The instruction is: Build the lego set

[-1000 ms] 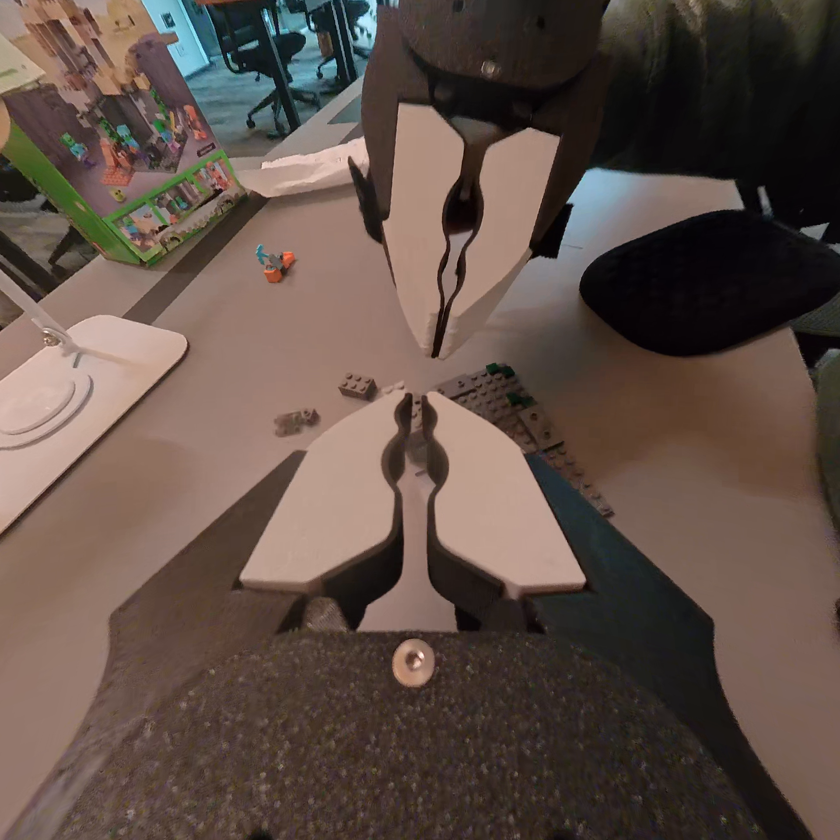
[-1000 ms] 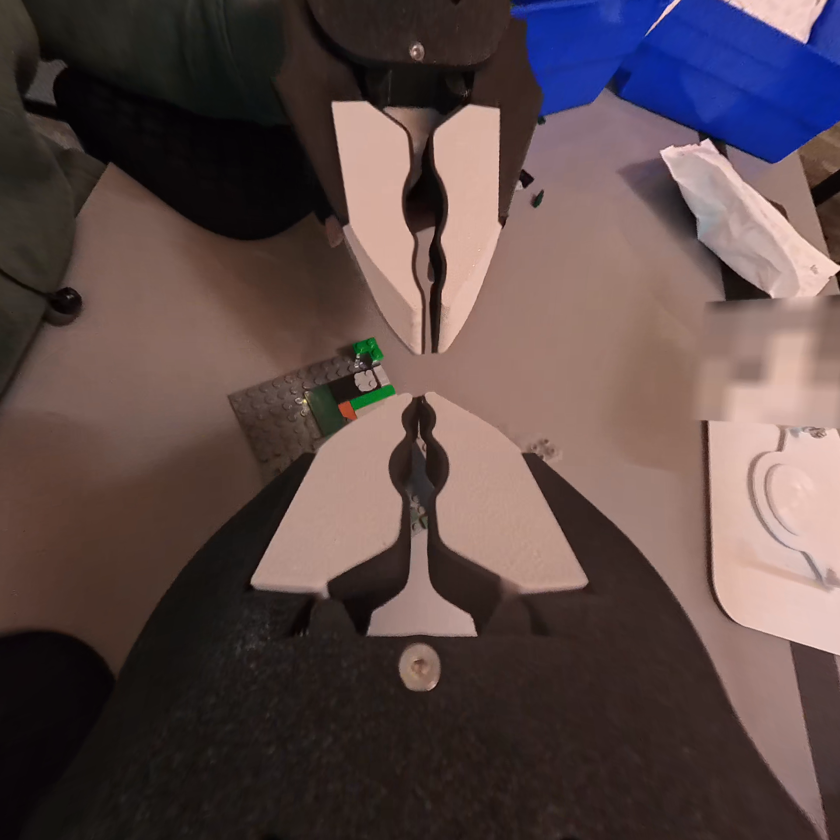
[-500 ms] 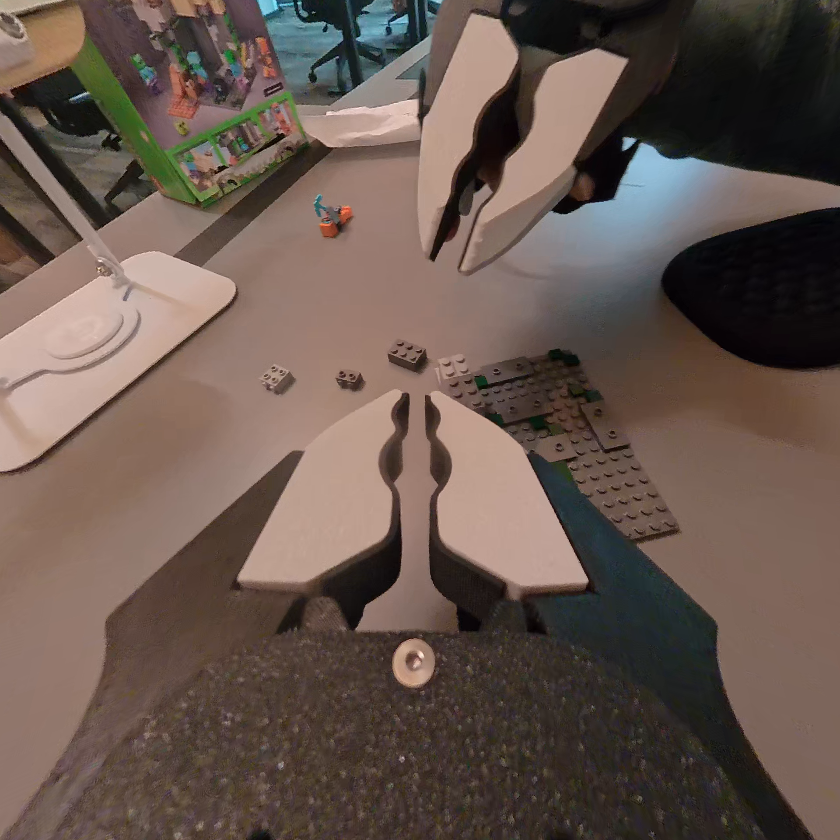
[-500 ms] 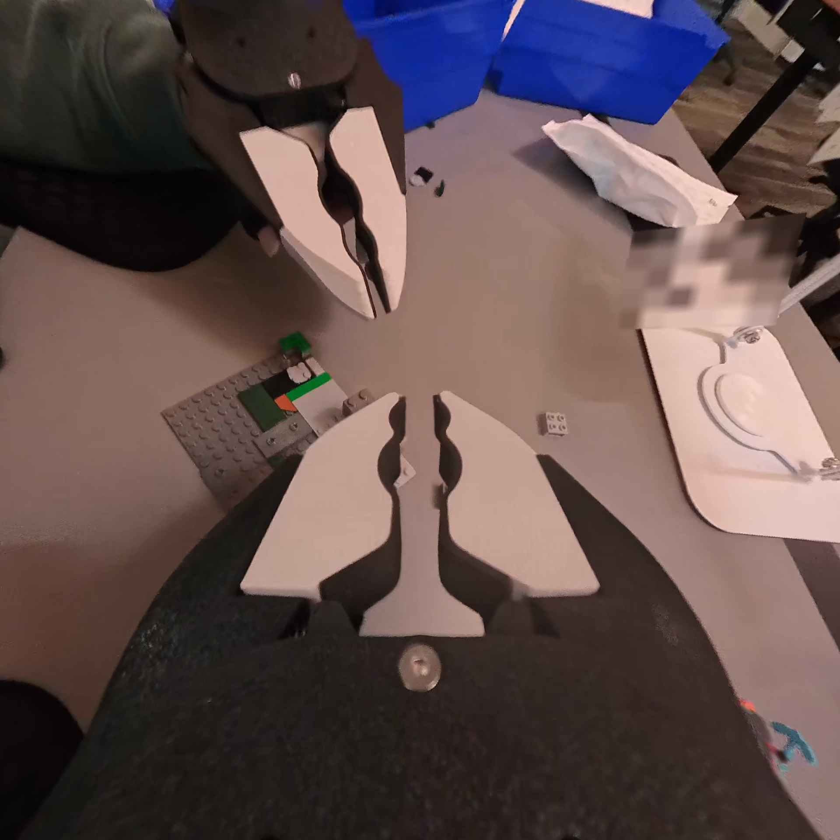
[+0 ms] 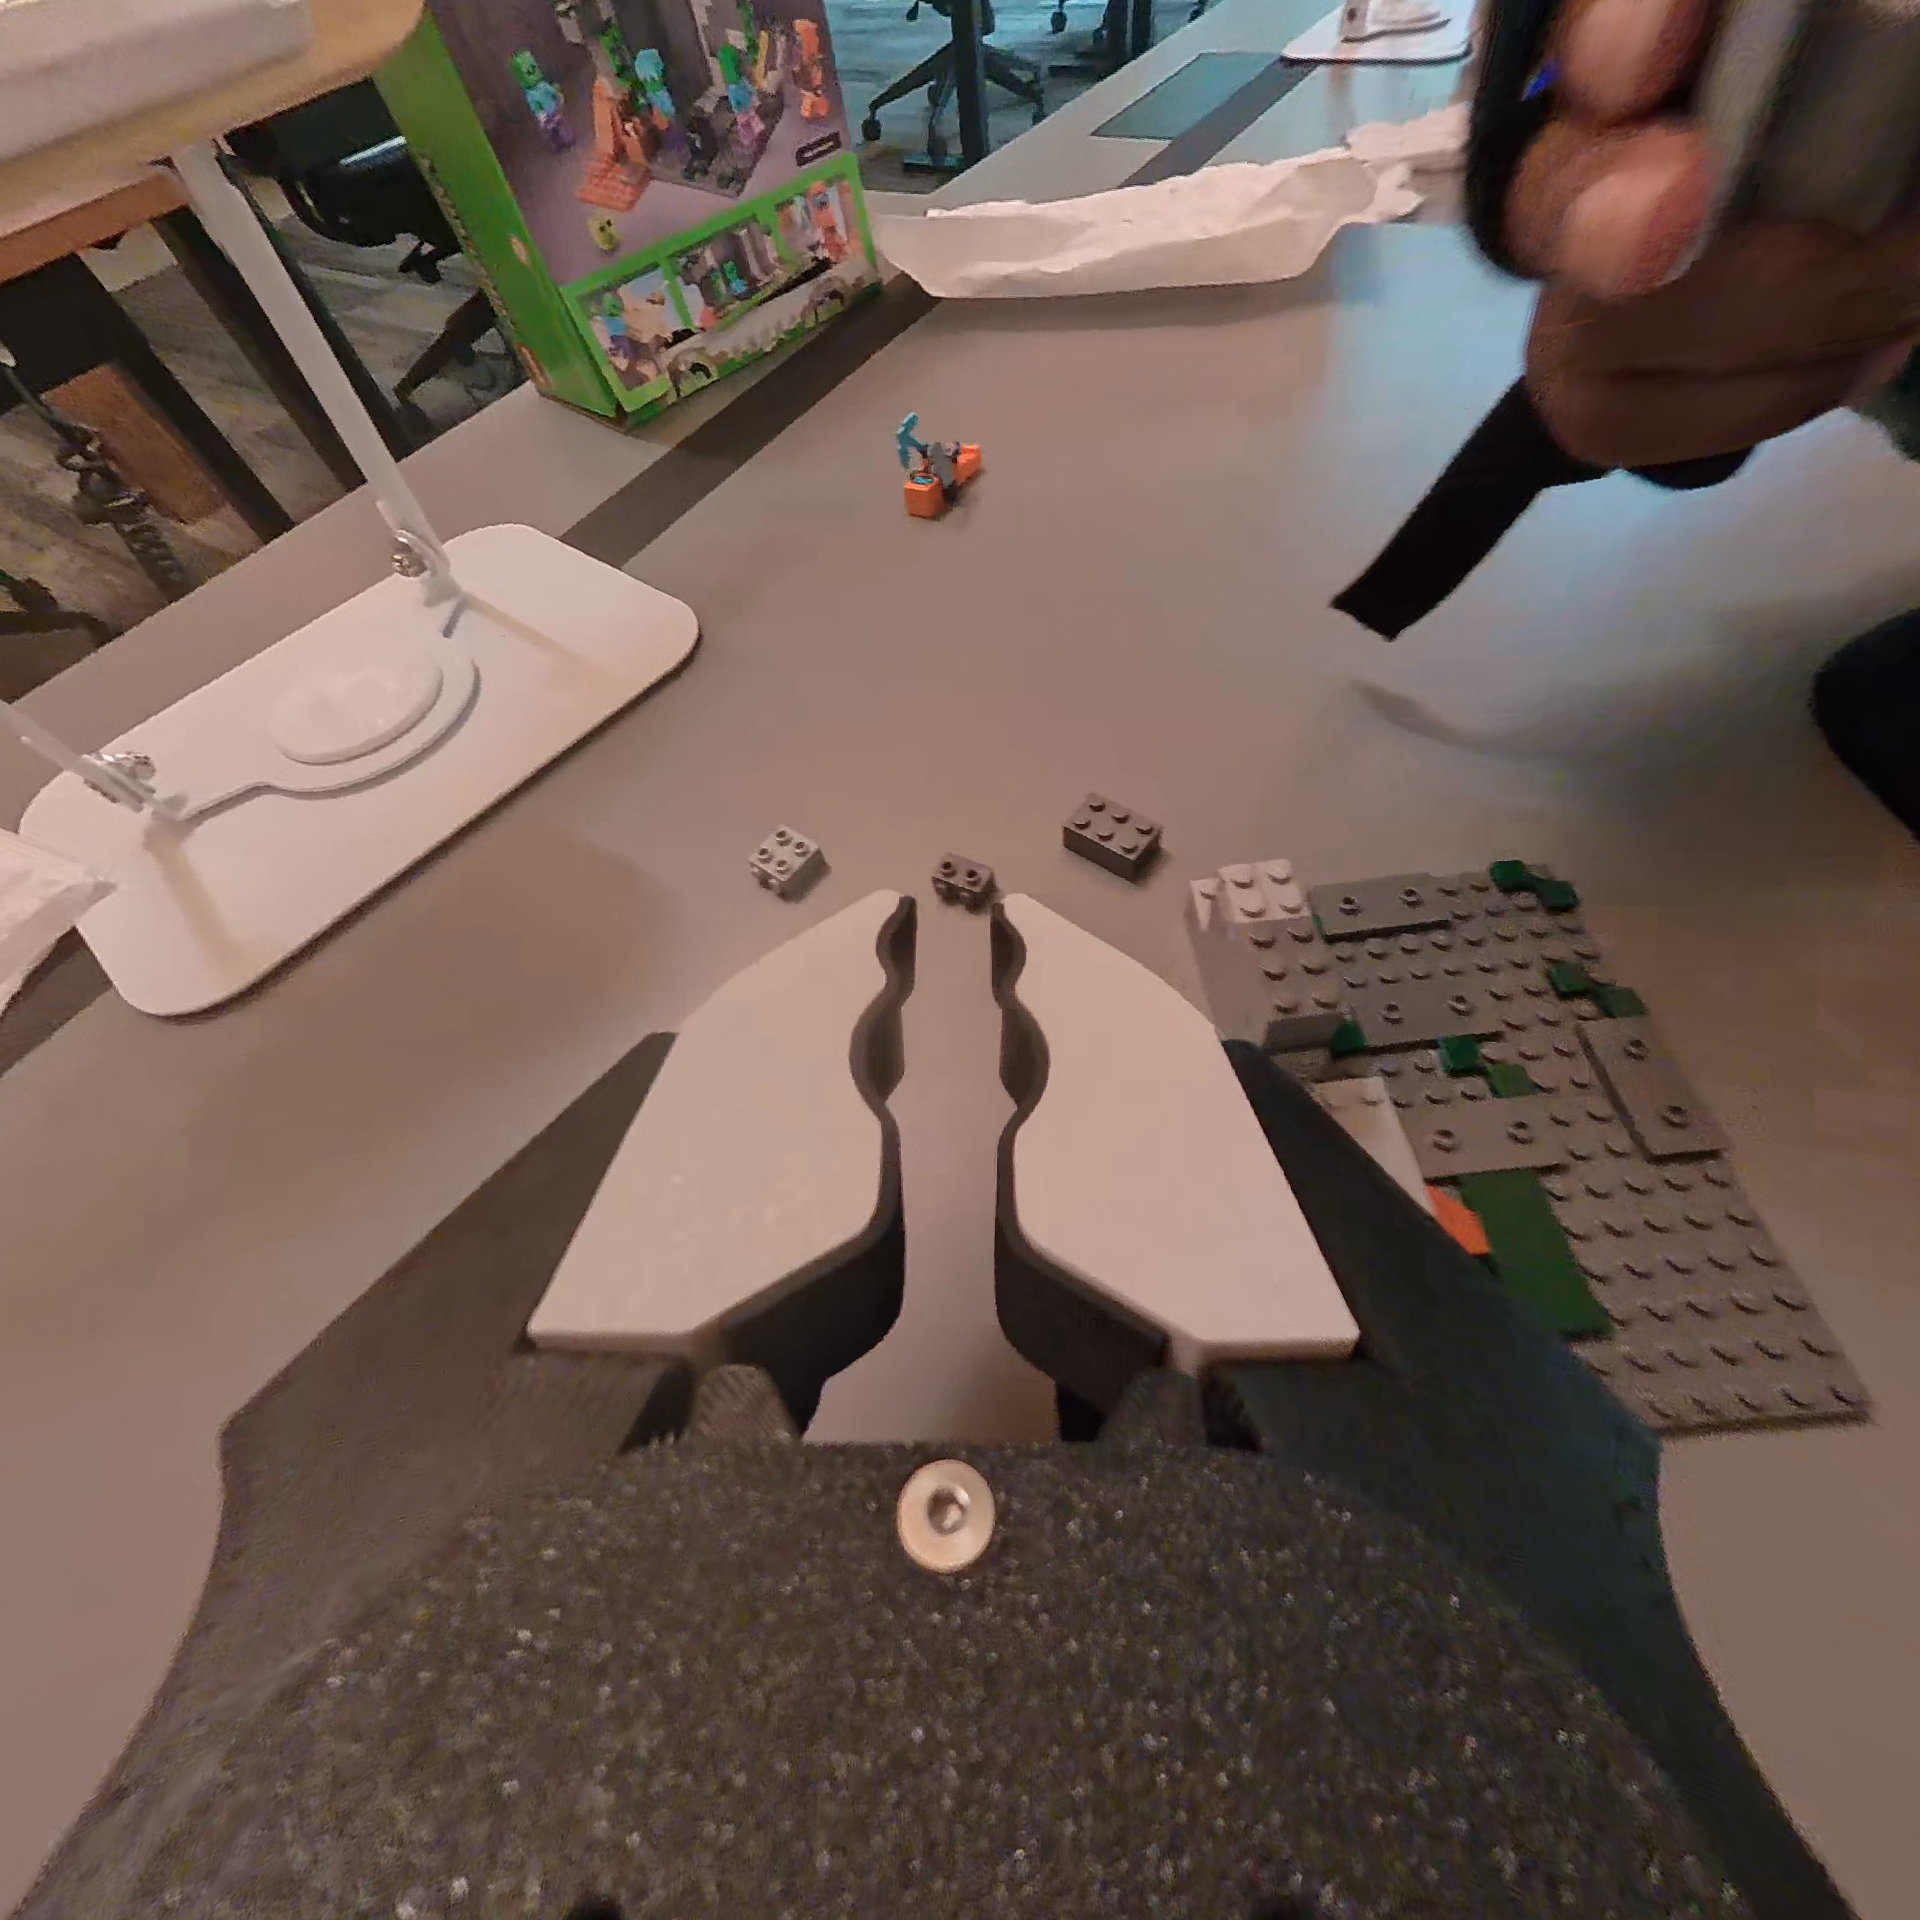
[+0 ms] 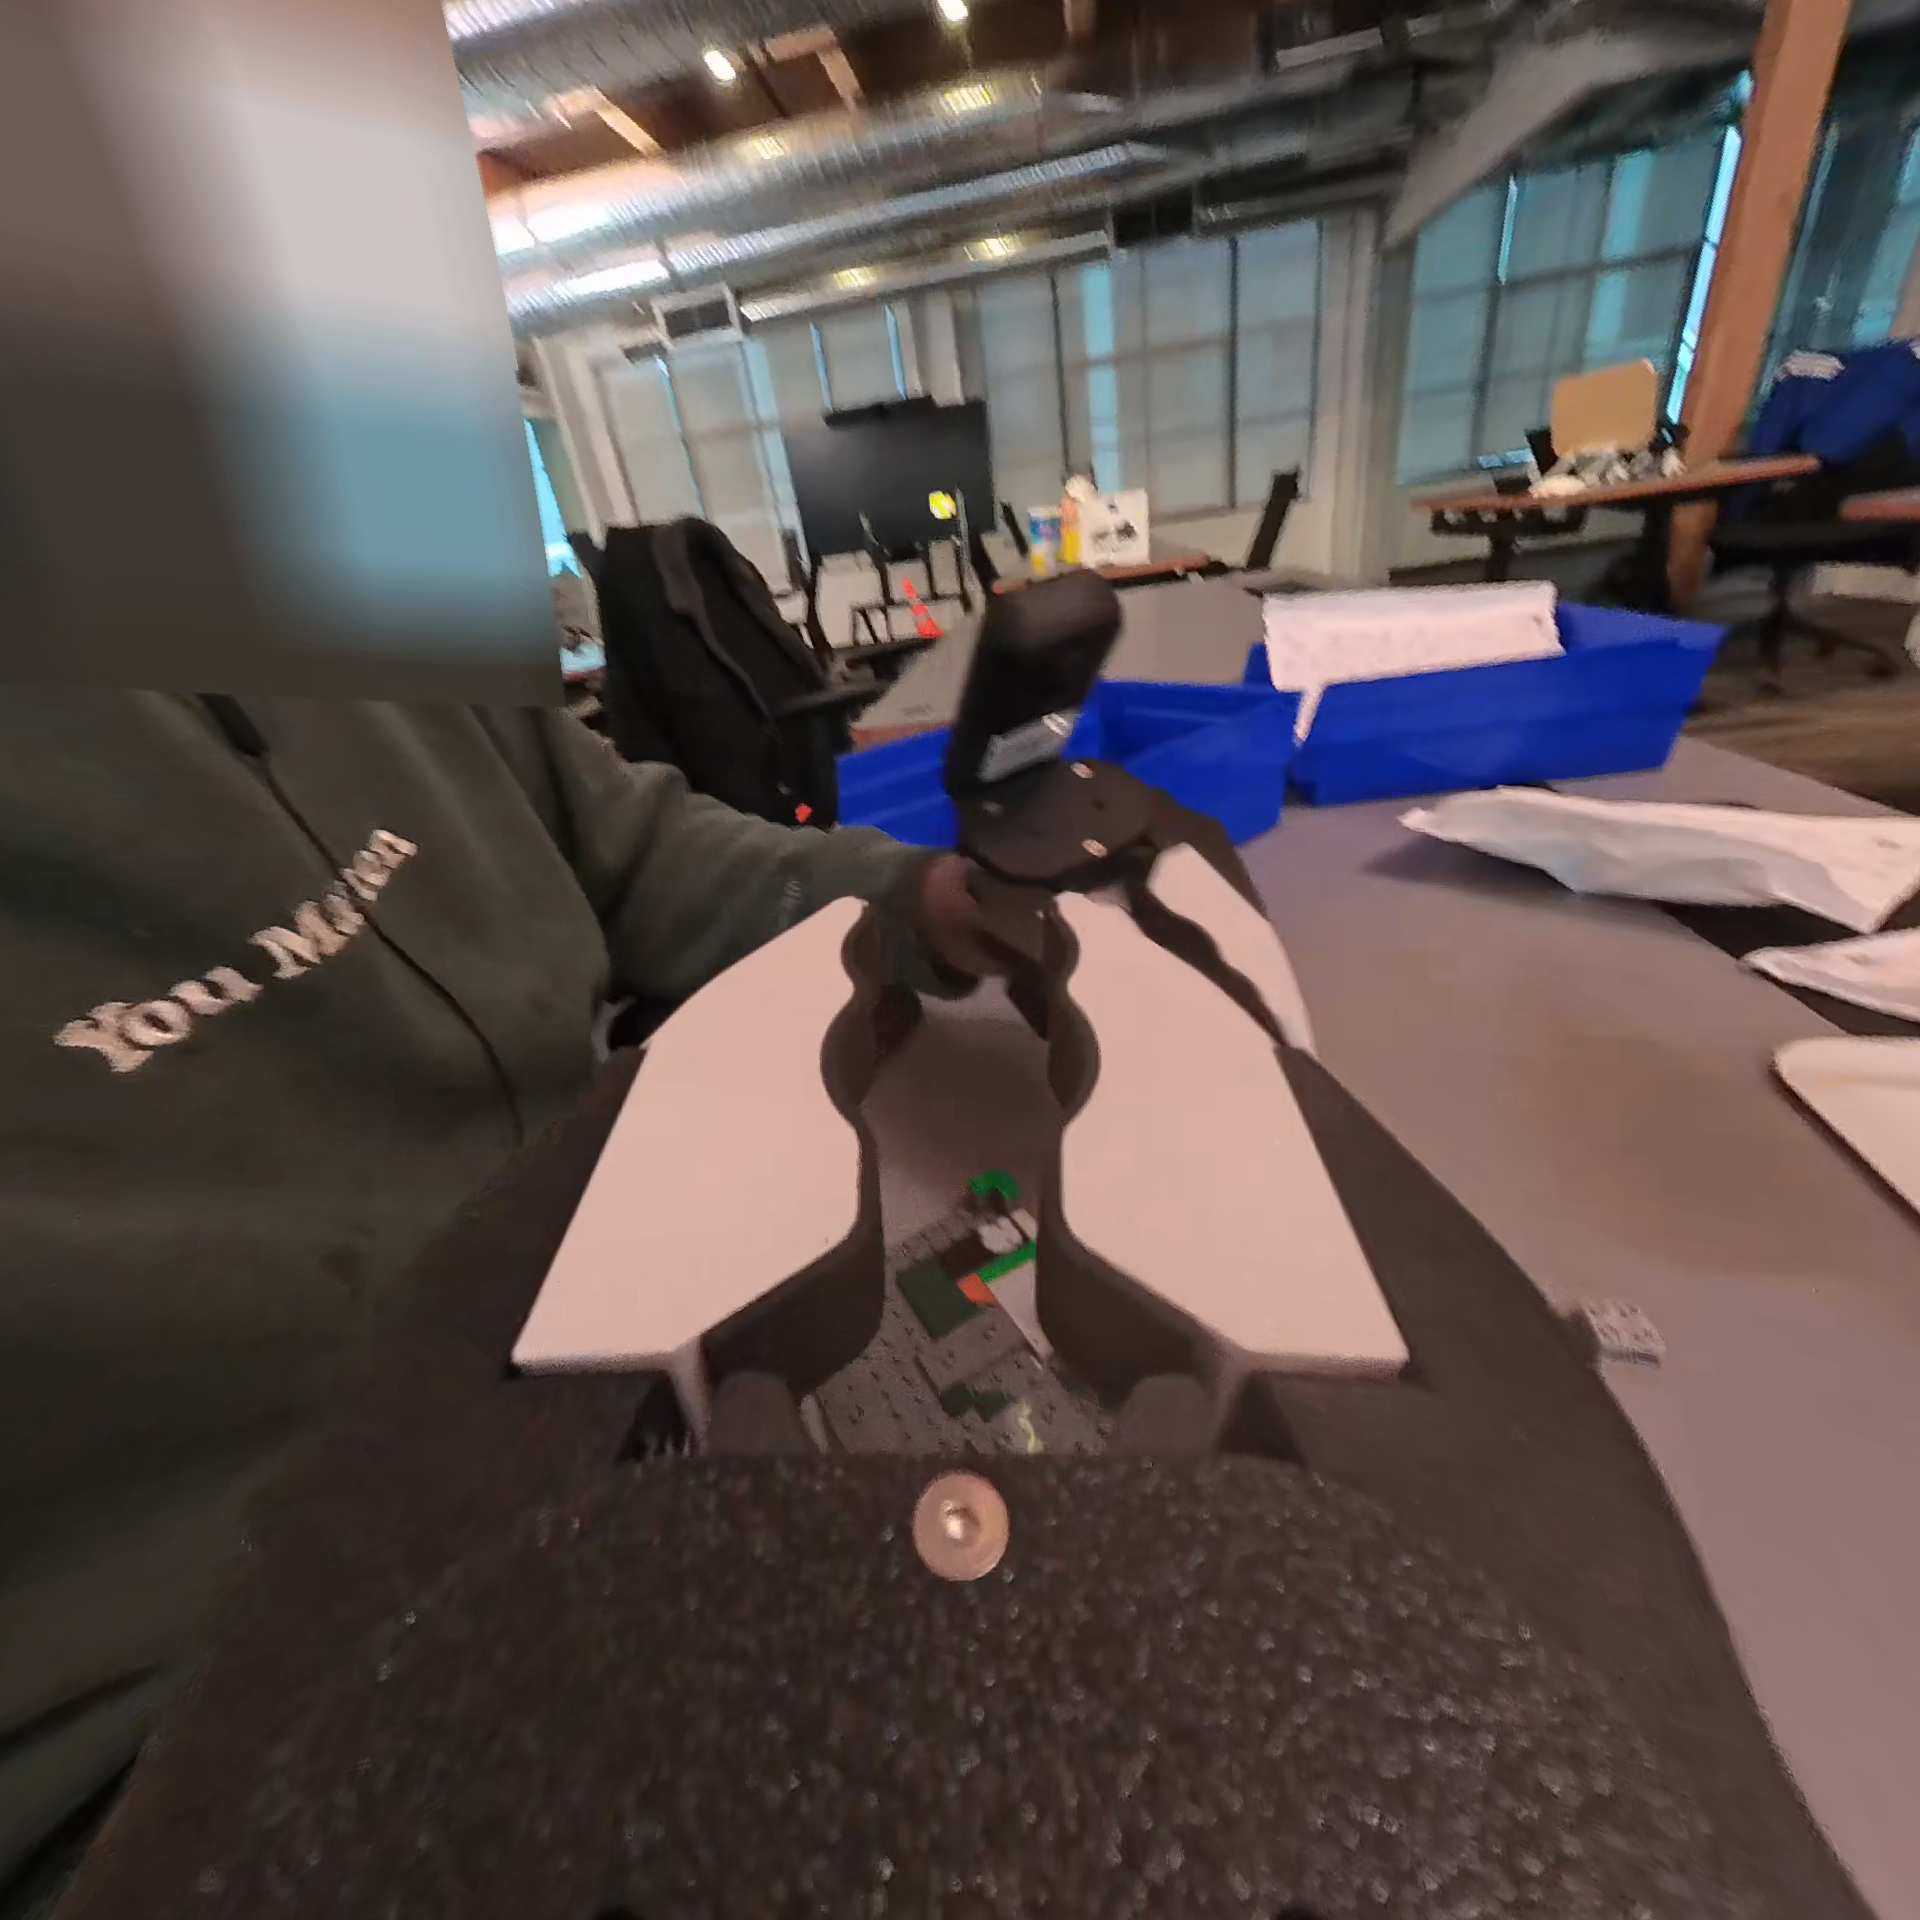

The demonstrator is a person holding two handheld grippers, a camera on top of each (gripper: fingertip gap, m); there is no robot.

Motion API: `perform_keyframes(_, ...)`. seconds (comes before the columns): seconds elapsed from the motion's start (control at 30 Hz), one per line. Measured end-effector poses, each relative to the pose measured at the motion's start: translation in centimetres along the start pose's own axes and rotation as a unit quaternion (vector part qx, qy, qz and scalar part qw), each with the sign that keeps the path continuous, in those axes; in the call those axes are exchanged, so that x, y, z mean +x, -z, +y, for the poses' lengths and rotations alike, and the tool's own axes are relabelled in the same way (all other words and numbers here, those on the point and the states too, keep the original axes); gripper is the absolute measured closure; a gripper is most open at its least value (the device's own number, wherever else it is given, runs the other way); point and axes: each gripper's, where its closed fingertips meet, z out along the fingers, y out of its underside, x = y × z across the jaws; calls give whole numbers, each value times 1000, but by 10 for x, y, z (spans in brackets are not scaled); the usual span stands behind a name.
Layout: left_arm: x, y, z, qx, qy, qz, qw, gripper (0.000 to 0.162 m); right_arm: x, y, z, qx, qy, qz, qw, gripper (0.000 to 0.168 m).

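Now my left gripper (image 5: 951, 914) hovers parted and empty over the loose bricks.
Left of the baseplate (image 5: 1704, 1288) sit a light grey brick (image 5: 787, 859), a tiny dark brick (image 5: 963, 880) and a dark brick (image 5: 1112, 834): light, stiff, slippery, best pinched by the side walls. My right gripper (image 6: 961, 940) is raised, parted, empty.

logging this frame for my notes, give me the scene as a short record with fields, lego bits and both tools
surface: grey table
build: grey baseplate with grey and green plates on it, right of the left tool
loose bricks: light grey brick, small dark grey brick just past the left tool's tips, dark grey brick
figure: orange and teal piece farther back
box: lego box at the far left
left tool: open, empty, low over the table
right tool: open, empty, raised above the baseplate
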Motion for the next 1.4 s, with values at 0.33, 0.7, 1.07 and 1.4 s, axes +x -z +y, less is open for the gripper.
perform_keyframes(0.33,-39,-43,19,-61,-33,-10,998,141,-37,11,-31,68,52,-58,995,168)
perform_keyframes(0.7,-62,-70,41,-123,-61,20,990,131,-46,24,-37,83,80,-63,991,168)
perform_keyframes(1.07,-56,-88,44,-151,-82,94,981,127,-33,42,-12,36,65,-5,997,168)
perform_keyframes(1.4,-52,-94,41,-185,-113,129,968,145,-18,49,9,10,39,24,999,168)
